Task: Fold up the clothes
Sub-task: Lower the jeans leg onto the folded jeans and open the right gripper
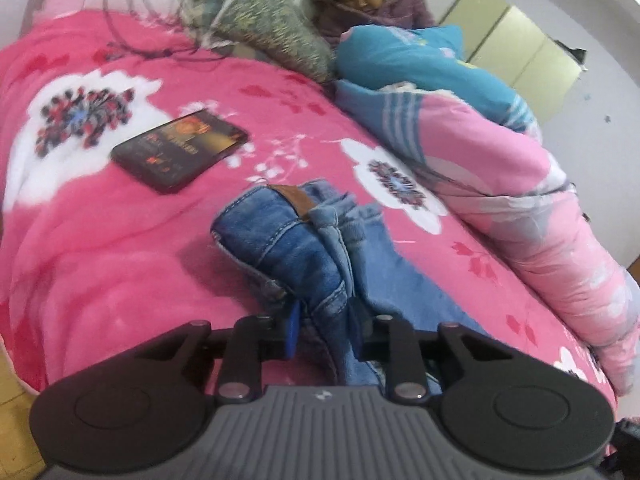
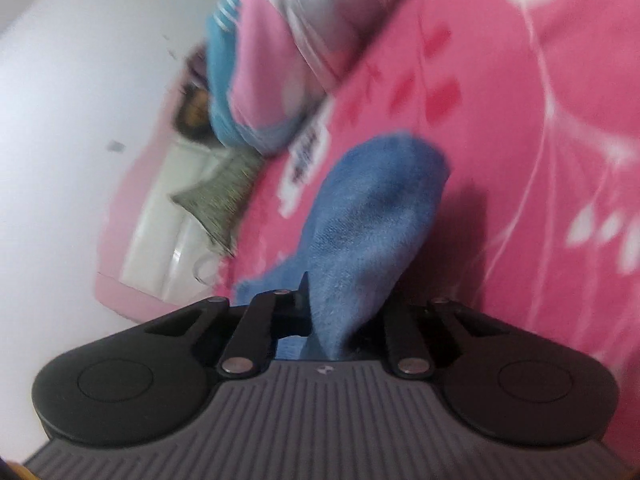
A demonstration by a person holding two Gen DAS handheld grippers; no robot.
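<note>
Left gripper (image 1: 323,330) clamps the jeans (image 1: 280,240) near their tan waistband patch (image 1: 294,198), writing unreadable; right gripper (image 2: 344,320) pinches blue denim (image 2: 372,216)

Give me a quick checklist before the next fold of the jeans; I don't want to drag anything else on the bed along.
1. Left gripper has cloth: ok, shut on the jeans.
2. Right gripper has cloth: ok, blue denim is pinched between its fingers.
3. Both hold the same garment: cannot tell, the right wrist view is blurred.
4. Phone away from the jeans: ok, it lies apart on the pink blanket.
5. Rolled quilt away from the jeans: ok, it lies beside them, with blanket showing between.
6. Jeans flat enough to fold: not ok, they are bunched near the waistband patch.
</note>
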